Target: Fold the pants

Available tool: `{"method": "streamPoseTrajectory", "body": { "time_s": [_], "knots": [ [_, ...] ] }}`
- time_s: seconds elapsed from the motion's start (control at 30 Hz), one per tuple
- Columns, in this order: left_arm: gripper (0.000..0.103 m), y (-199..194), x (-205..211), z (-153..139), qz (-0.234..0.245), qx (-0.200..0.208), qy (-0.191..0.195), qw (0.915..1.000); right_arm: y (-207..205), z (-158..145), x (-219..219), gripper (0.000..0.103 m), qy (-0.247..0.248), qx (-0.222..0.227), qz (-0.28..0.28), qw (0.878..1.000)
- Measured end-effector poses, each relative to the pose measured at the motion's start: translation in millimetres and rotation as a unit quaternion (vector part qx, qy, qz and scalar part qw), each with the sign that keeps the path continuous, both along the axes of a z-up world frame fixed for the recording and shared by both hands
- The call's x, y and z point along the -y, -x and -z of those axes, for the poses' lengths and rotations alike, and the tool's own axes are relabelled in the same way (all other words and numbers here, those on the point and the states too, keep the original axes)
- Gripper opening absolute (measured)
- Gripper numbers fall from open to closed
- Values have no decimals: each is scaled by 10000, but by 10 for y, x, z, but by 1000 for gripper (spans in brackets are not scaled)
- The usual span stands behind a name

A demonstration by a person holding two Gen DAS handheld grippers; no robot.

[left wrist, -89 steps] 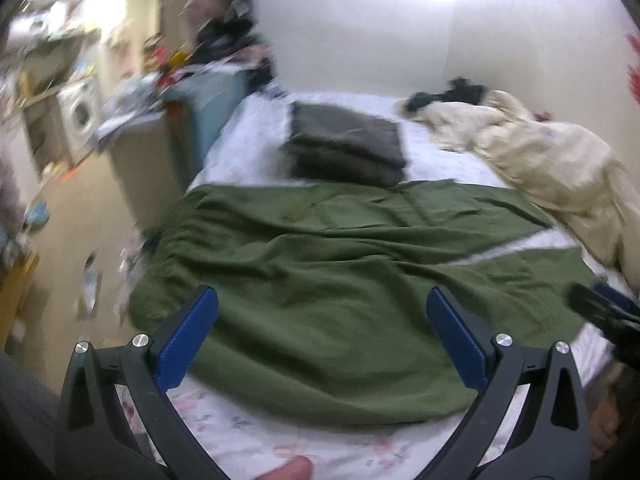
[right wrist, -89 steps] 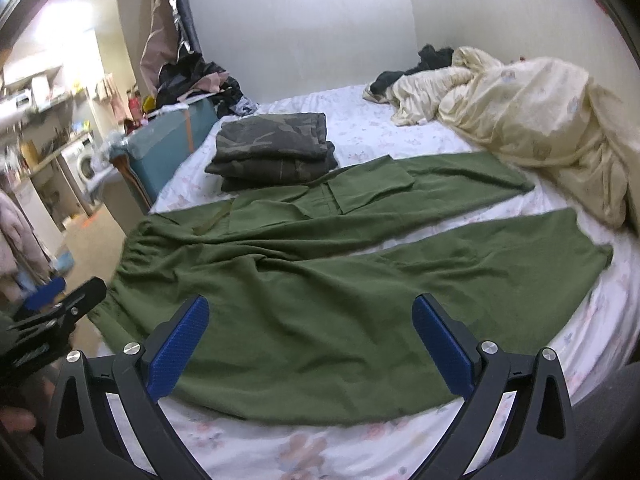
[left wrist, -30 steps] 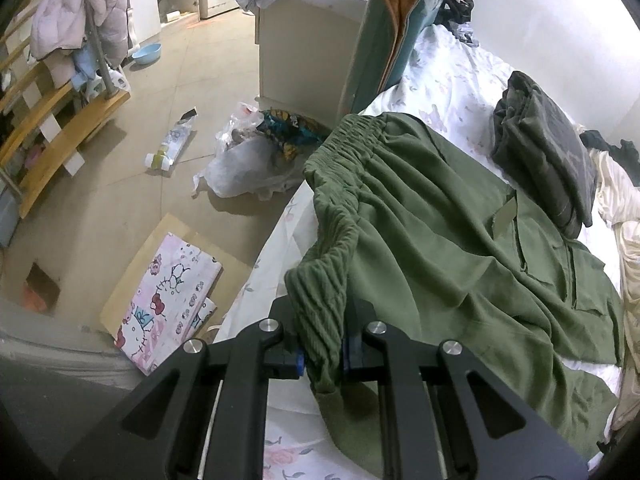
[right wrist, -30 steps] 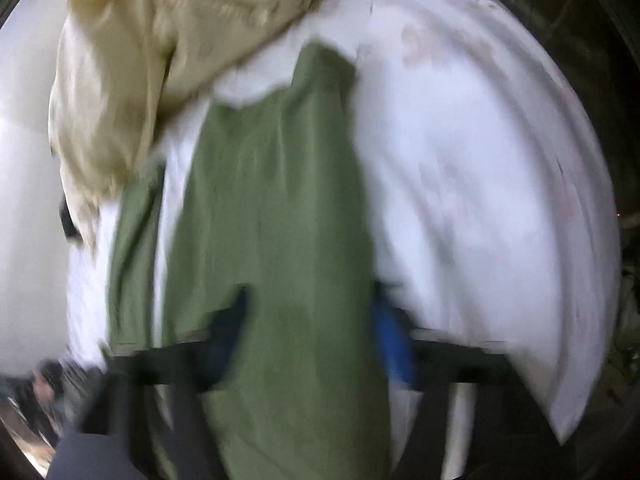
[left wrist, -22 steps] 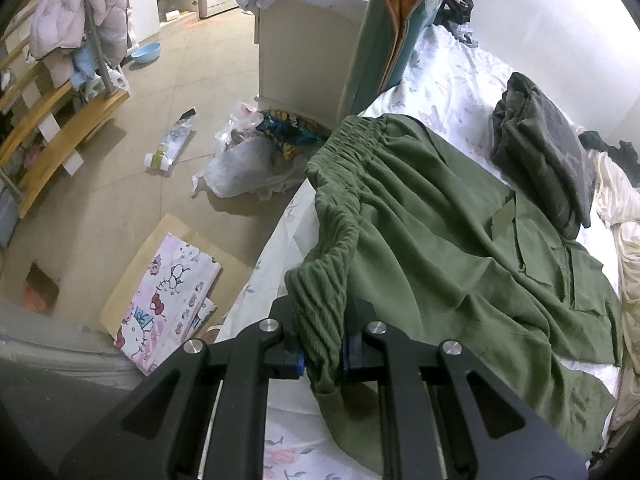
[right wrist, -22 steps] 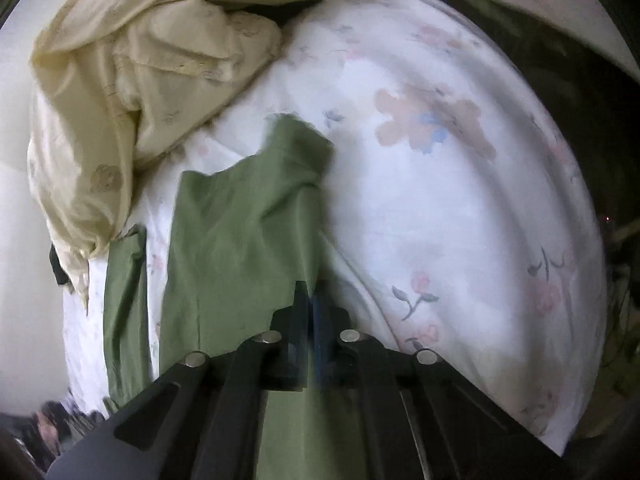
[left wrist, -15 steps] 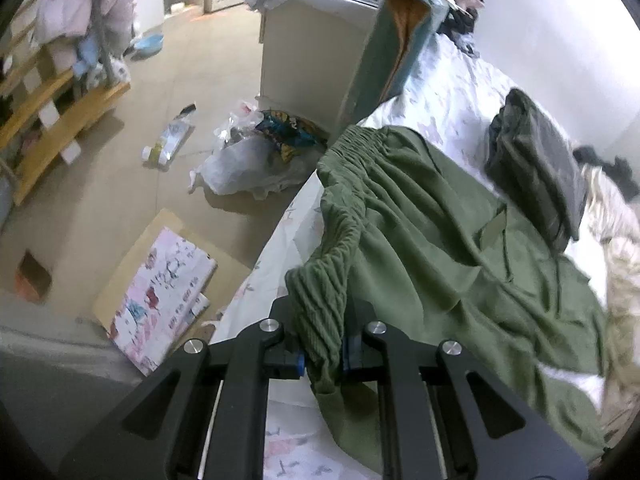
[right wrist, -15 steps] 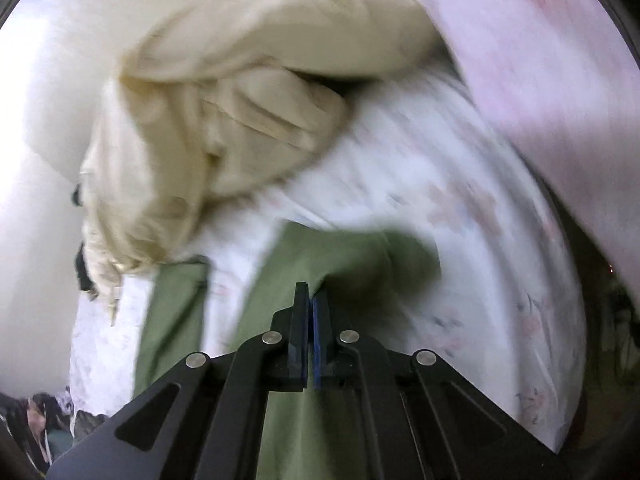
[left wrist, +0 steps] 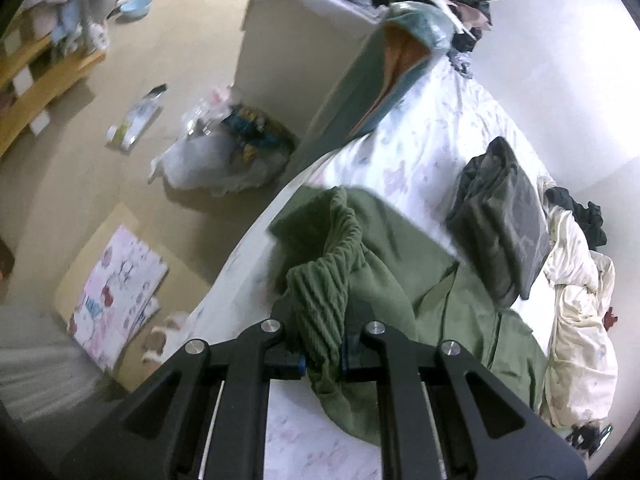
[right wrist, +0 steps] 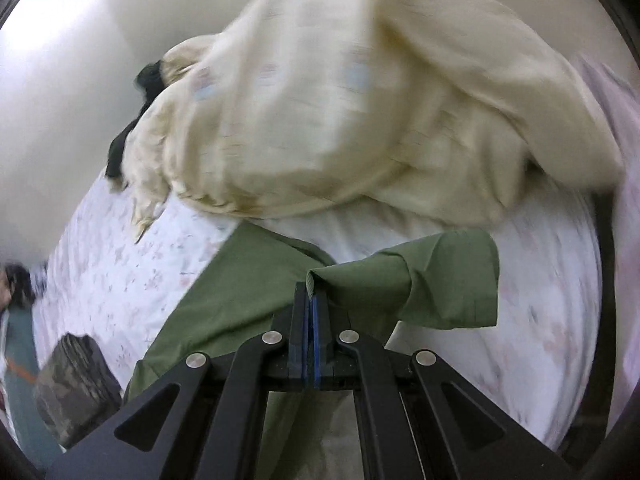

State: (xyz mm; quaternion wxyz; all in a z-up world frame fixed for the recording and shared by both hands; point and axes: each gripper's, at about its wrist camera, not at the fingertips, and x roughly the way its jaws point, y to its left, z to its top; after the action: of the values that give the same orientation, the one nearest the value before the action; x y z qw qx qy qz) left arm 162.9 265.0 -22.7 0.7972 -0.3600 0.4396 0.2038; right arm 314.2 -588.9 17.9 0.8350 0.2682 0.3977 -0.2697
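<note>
You clamped left gripper on pants waistband, right gripper on leg hem; garment lay half-lifted over bed, likely for lengthwise fold.

Bed carries a floral white sheet; folded camouflage clothes lie on it, with a rumpled cream duvet beside them. On the floor: a white plastic bag, a pink cartoon-print box, and a blue bowl farther off.
</note>
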Motion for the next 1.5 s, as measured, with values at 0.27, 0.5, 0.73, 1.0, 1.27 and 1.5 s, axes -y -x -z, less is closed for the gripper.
{"method": "streamPoseTrajectory", "body": {
  "time_s": [0.27,0.5,0.73,1.0,1.27,1.5],
  "knots": [
    [9,-1181,-30,152,618,-403,-785,9942,-1487,388,-465,0,1194,-1129,-1066,9806],
    [14,-1909,-69,822,1195,-914,-1173,9816,-2412,1188,-1043,1,2022,-1709,-1741,9485],
    [61,-1909,-165,689,924,-402,-1405,9849,-2534,1350,-1195,50,2069,-1781,-2115,9385],
    [69,-1550,187,229,1647,441,-2474,9538,-2173,881,-1309,71,1550,-787,-2590,9501],
    [58,-1913,931,790,3348,-507,-2454,9084,-1592,1235,-2171,71,910,-533,-4337,8949],
    [52,-2311,810,1202,2310,-1621,-2015,9380,-1542,1920,-1999,70,683,-1429,-3591,9198]
  ]
}}
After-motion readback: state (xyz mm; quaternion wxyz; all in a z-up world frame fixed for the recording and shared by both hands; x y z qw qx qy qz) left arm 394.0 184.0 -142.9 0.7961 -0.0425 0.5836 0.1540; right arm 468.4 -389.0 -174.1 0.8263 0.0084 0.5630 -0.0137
